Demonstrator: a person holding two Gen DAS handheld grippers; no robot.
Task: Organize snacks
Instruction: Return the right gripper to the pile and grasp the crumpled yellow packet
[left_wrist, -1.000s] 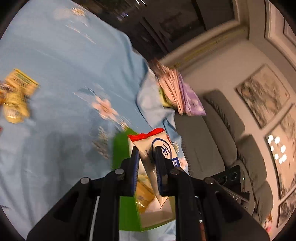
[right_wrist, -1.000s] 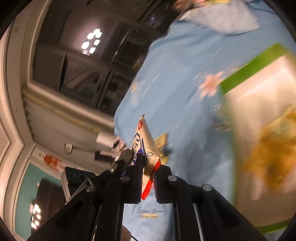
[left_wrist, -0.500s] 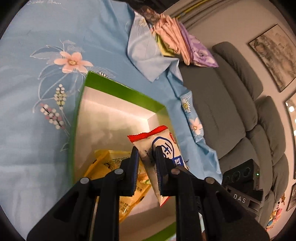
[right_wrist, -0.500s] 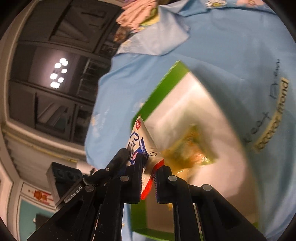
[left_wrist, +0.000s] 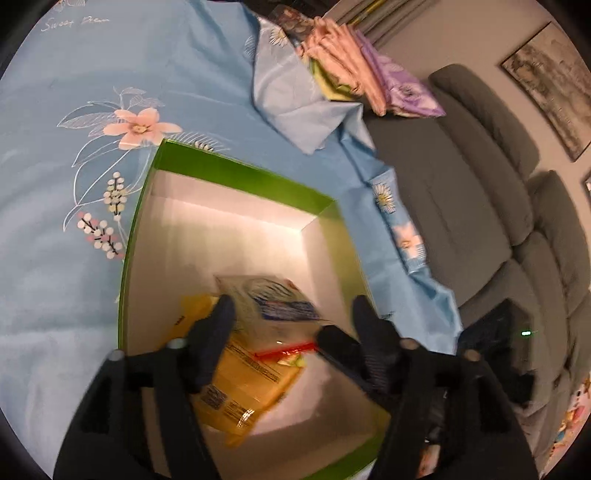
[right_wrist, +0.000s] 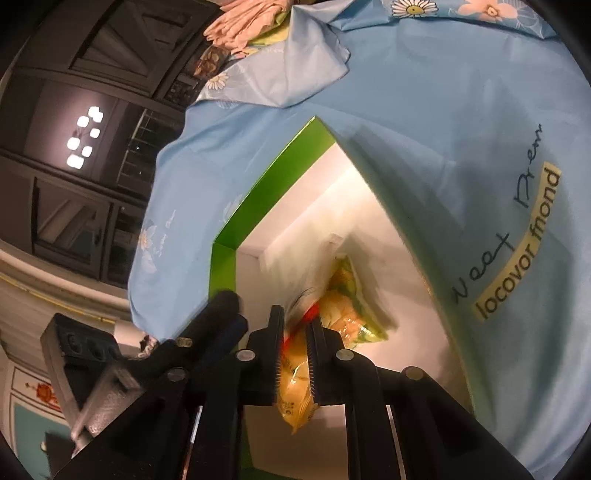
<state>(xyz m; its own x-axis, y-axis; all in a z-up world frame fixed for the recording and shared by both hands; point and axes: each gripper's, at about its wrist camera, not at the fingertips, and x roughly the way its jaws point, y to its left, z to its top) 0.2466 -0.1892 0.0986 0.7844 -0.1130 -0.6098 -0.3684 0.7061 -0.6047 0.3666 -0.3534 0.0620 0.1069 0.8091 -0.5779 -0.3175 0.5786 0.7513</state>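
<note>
A green box (left_wrist: 236, 173) with a white inside sits on the blue flowered cloth (left_wrist: 74, 92). My left gripper (left_wrist: 291, 314) is open above the box. A white and blue snack pack with a red edge (left_wrist: 273, 302) lies loose below it on a yellow snack pack (left_wrist: 236, 380). In the right wrist view the box (right_wrist: 273, 184) holds the yellow pack (right_wrist: 343, 295). My right gripper (right_wrist: 295, 321) stands slightly parted, and a blurred white pack with a red edge (right_wrist: 308, 306) sits at its tips. The left gripper's fingers (right_wrist: 221, 306) show beside it.
A folded blue cloth (left_wrist: 295, 103) and a pile of pink and purple fabric (left_wrist: 362, 85) lie beyond the box. A grey sofa (left_wrist: 480, 184) stands to the right. Dark cabinets (right_wrist: 74, 147) are at the left of the right wrist view.
My left gripper opened and dropped its white and blue pack into the box. My right gripper came lower over the box and its jaws have parted a little around its pack.
</note>
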